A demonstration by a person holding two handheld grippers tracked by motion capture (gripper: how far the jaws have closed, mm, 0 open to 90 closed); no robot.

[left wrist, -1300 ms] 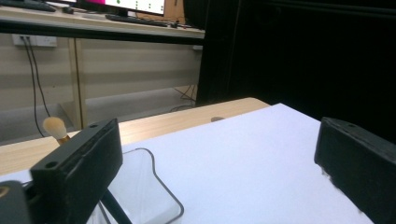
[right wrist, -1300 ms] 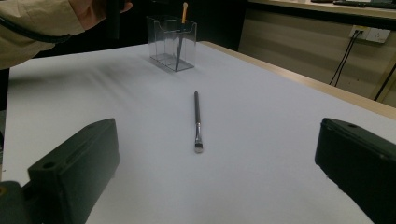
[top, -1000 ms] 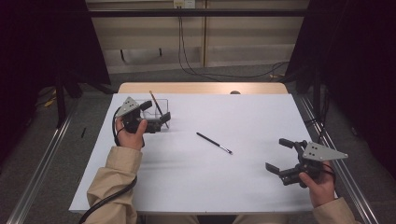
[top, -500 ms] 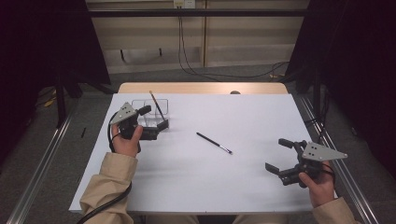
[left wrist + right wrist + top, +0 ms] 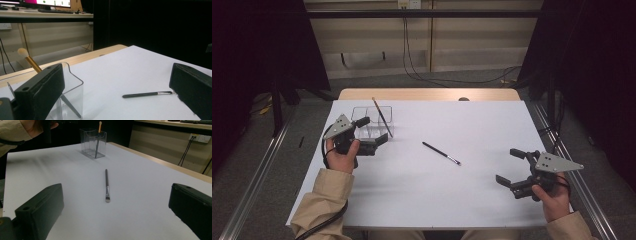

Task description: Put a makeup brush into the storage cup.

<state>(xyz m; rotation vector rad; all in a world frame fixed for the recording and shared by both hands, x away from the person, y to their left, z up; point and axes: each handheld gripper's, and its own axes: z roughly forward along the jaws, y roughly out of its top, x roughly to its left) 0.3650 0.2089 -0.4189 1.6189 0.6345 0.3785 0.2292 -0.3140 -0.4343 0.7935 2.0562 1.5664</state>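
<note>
Clear glossy plastic holder (image 5: 371, 121); matt white table cover (image 5: 472, 200).

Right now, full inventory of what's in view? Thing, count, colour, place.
Brush in holder: 1, gold handle, pale tip, leaning in the right compartment.
Loose brush: 1, black, silver ferrule, flat at table centre.
Holder: 1, clear, two compartments, far left of table.
Table cover: 1, white.
Left gripper: 1, black, open, just near of the holder.
Right gripper: 1, black, open, near right edge.
Sleeves: 2, beige.
</note>
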